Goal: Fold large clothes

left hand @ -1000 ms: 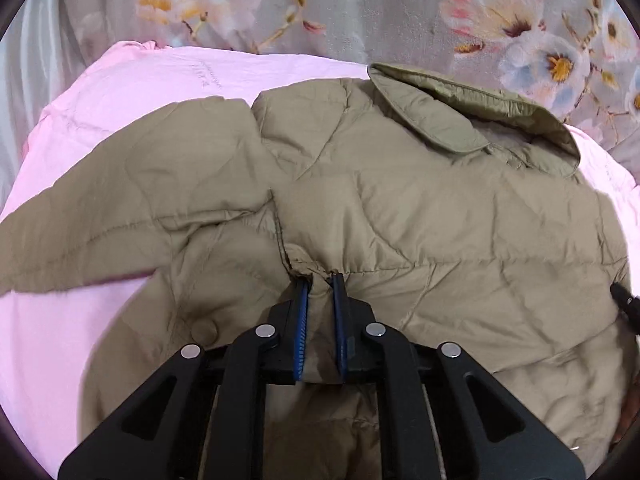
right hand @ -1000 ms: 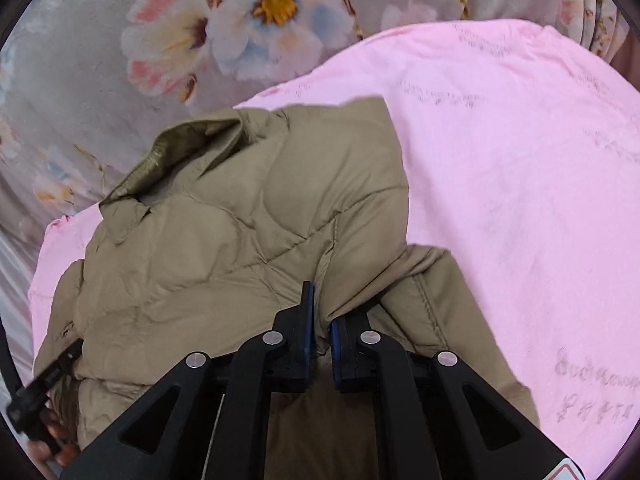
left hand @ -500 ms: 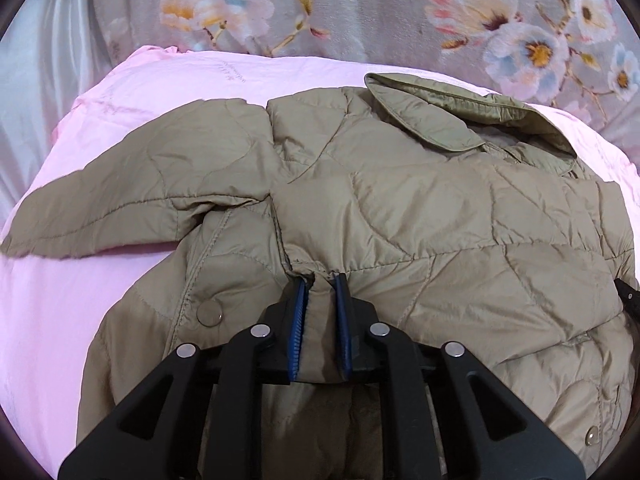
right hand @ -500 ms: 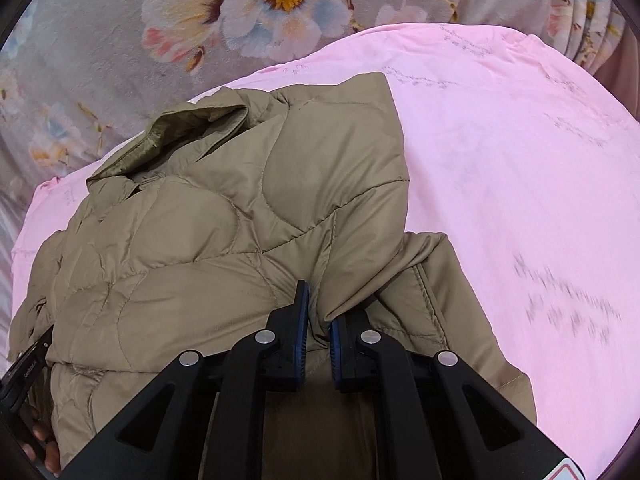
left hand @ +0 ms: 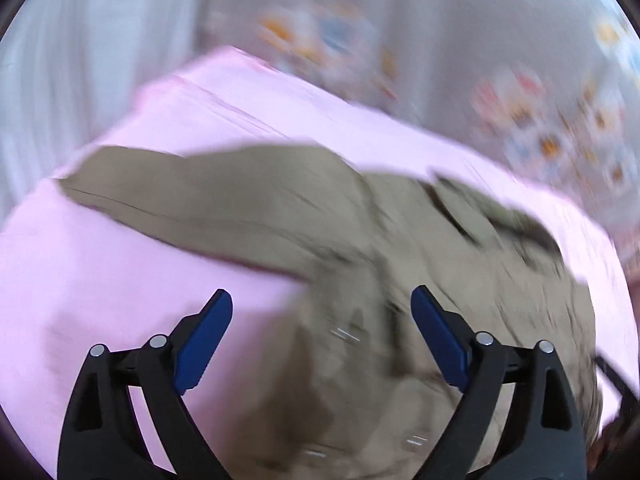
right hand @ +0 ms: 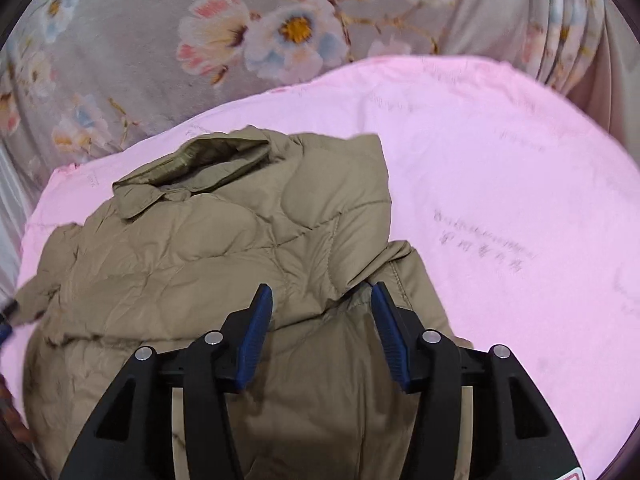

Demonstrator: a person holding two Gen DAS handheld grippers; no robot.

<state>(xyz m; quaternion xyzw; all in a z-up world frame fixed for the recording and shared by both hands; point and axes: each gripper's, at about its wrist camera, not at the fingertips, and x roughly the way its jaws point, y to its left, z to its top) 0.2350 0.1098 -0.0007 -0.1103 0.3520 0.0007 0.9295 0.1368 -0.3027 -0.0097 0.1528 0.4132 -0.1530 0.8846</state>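
Background: grey curtain printed with pink and white flowers hangs behind a bed covered by a pink sheet with faint lettering. The olive-khaki quilted padded jacket lies on that sheet, collar toward the curtain.

Change since half a second ago: both tools were clamped on pinches of jacket fabric; both have now let go.
- Left gripper: jaws opening, spread wide, nothing pressed between the blue pads. View heavily motion-blurred; one sleeve appears stretched out flat to the left across the sheet.
- Right gripper: jaws opening, about half spread; jacket fabric lies below and between them, but the pads do not press on it. The folded-over panel rests on the jacket body.

Reading: the lower part appears to have been carried up over the body and dropped, so this fold looks laid. Outstretched sleeve not yet tucked in; likely the next grasp.
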